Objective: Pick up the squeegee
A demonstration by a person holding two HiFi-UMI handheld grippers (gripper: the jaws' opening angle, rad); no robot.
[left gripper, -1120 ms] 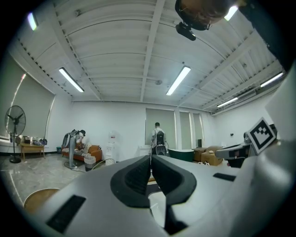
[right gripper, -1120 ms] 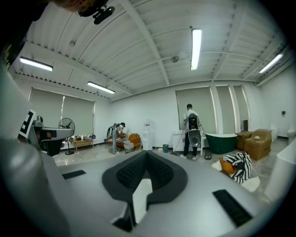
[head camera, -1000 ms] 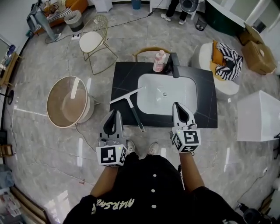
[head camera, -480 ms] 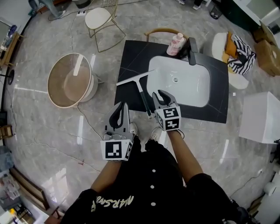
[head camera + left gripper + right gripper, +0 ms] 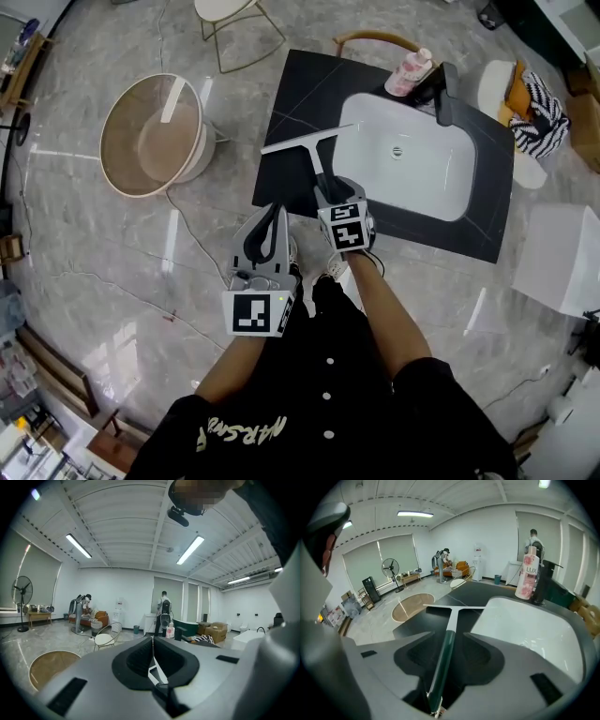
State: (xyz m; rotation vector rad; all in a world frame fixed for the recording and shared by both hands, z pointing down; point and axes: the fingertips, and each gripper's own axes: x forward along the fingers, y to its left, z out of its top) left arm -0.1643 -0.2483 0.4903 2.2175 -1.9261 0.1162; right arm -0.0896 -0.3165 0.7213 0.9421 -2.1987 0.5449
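The squeegee (image 5: pixel 318 165) lies on the black countertop (image 5: pixel 289 98) left of the white sink (image 5: pixel 422 173), its white blade away from me and its dark green handle (image 5: pixel 449 634) towards me. My right gripper (image 5: pixel 335 188) is lowered over the near end of that handle. Its jaws have just been opening and stand open on either side of the handle (image 5: pixel 446 638), with gaps to both pads. My left gripper (image 5: pixel 277 212) hangs shut and holds nothing, off the counter's near edge to the left of the right one; in its own view the left gripper (image 5: pixel 152 641) points level across the room.
A pink bottle (image 5: pixel 412 67) and a black faucet (image 5: pixel 443 94) stand behind the sink. A round wooden-topped table (image 5: pixel 155 131) and a wire chair (image 5: pixel 230 14) are on the marble floor to the left. A white box (image 5: pixel 562 262) sits to the right.
My right gripper has come down and to the left from beside the sink onto the squeegee handle, and its jaws have opened. The left gripper has sunk a little.
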